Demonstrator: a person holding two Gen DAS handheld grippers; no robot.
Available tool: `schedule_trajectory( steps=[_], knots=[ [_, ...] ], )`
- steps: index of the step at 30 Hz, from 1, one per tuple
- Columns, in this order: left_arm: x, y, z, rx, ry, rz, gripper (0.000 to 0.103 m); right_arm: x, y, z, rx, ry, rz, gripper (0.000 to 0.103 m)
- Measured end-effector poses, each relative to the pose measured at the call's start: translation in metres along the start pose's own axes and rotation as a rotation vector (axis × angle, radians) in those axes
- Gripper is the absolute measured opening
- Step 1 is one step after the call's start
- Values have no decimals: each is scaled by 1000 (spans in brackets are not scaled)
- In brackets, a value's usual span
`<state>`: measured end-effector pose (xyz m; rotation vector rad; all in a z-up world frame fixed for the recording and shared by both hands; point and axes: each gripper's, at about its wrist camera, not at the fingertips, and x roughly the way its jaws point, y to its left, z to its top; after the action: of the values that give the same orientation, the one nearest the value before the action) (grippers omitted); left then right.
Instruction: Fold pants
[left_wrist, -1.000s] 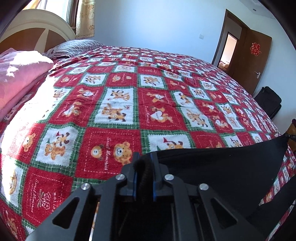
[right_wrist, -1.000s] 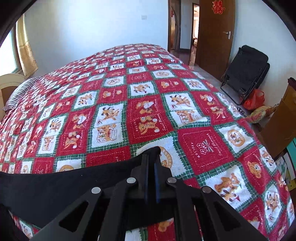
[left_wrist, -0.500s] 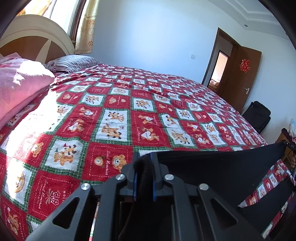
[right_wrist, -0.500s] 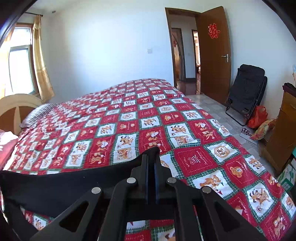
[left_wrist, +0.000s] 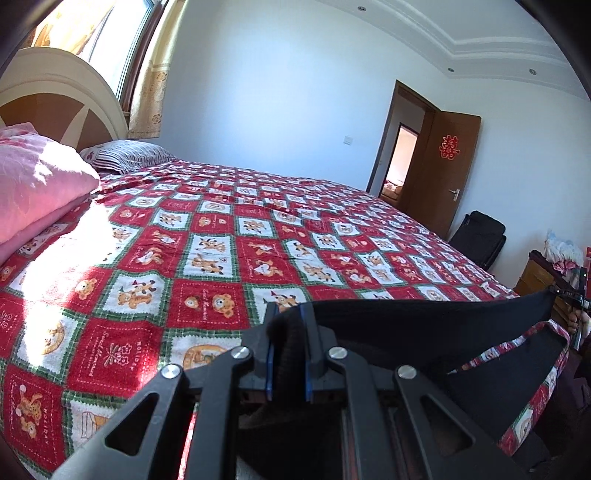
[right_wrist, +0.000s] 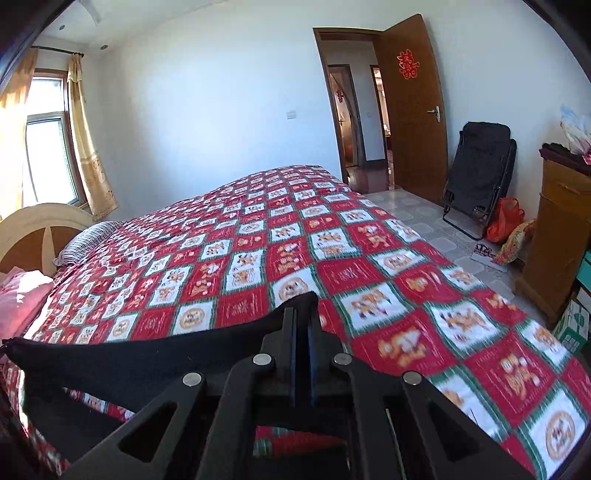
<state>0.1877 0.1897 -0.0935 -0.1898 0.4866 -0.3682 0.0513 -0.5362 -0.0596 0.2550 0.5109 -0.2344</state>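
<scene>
Black pants (left_wrist: 424, 332) hang stretched between my two grippers above the near edge of the bed. My left gripper (left_wrist: 287, 317) is shut on one thick bunched corner of the cloth. From there the fabric runs taut to the right, where my right gripper (left_wrist: 570, 295) shows small at the frame's edge. In the right wrist view my right gripper (right_wrist: 301, 306) is shut on the other corner, and the black pants (right_wrist: 147, 354) sweep left to a point at the far edge. The cloth below the held edge is mostly hidden by the grippers.
The bed wears a red, white and green checked quilt (left_wrist: 229, 258) with bear prints. Pink bedding (left_wrist: 33, 184) and a striped pillow (left_wrist: 125, 157) lie by the headboard. A brown door (right_wrist: 410, 110), a folded black chair (right_wrist: 476, 173) and a wooden cabinet (right_wrist: 557, 236) stand at the right.
Both grippers have lifted and tipped upward with the pants, so more wall and ceiling show. The pants edge stays taut between them, and both grips are unchanged.
</scene>
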Motion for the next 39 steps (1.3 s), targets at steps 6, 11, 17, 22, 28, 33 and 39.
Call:
schedule_trajectory(
  steps=[6, 11, 17, 22, 28, 33, 39],
  knots=[
    [-19, 0, -39, 18, 32, -36, 13, -24, -22, -35, 29, 38, -14, 4],
    [-23, 1, -75, 50, 93, -14, 18, -30, -30, -63, 22, 95, -28, 5],
    [-35, 11, -92, 54, 105, 28, 47, -40, -28, -83, -43, 171, -41, 5],
    [-55, 27, -98, 48, 103, 54, 71, -62, -31, -86, -65, 196, -56, 29],
    [-81, 45, -103, 5, 96, 112, 73, -96, -17, -77, -83, 129, -129, 41],
    [-89, 45, -92, -71, 55, 119, 72, -99, 60, -72, -207, 103, -18, 42],
    [-61, 16, -77, -106, 96, 41, 71, -66, 209, -104, -488, 183, 215, 41]
  ],
)
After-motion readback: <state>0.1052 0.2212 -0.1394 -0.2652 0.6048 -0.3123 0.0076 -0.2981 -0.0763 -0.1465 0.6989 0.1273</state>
